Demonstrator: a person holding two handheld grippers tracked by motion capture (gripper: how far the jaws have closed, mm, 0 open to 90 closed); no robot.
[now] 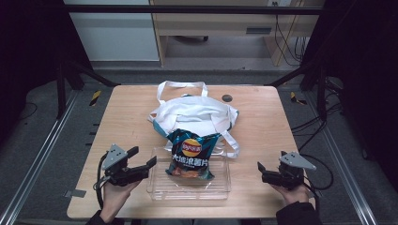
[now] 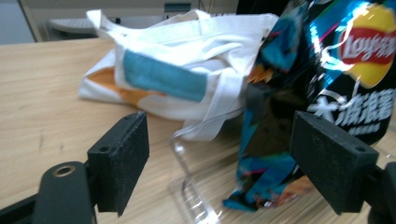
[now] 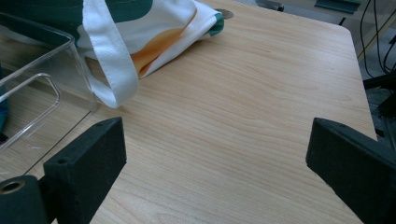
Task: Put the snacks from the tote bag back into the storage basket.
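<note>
Chips bag (image 1: 191,154) is propped in the clear bin (image 1: 220,190), long axis toward the tote (image 1: 197,112); left gripper (image 1: 143,161) is nearer. Both grippers' jaws are spread, empty.

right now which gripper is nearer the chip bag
Left. The left gripper sits just off the chip bag's left side, jaws open toward it; the right gripper is farther off, beyond the clear tray's right end.

Your left gripper view blurs the chip bag (image 2: 322,93) and crops its right side. The clear bin (image 3: 42,88) runs off your right gripper view's left edge. The tote bag (image 1: 195,115) lies partly behind the chips.
</note>
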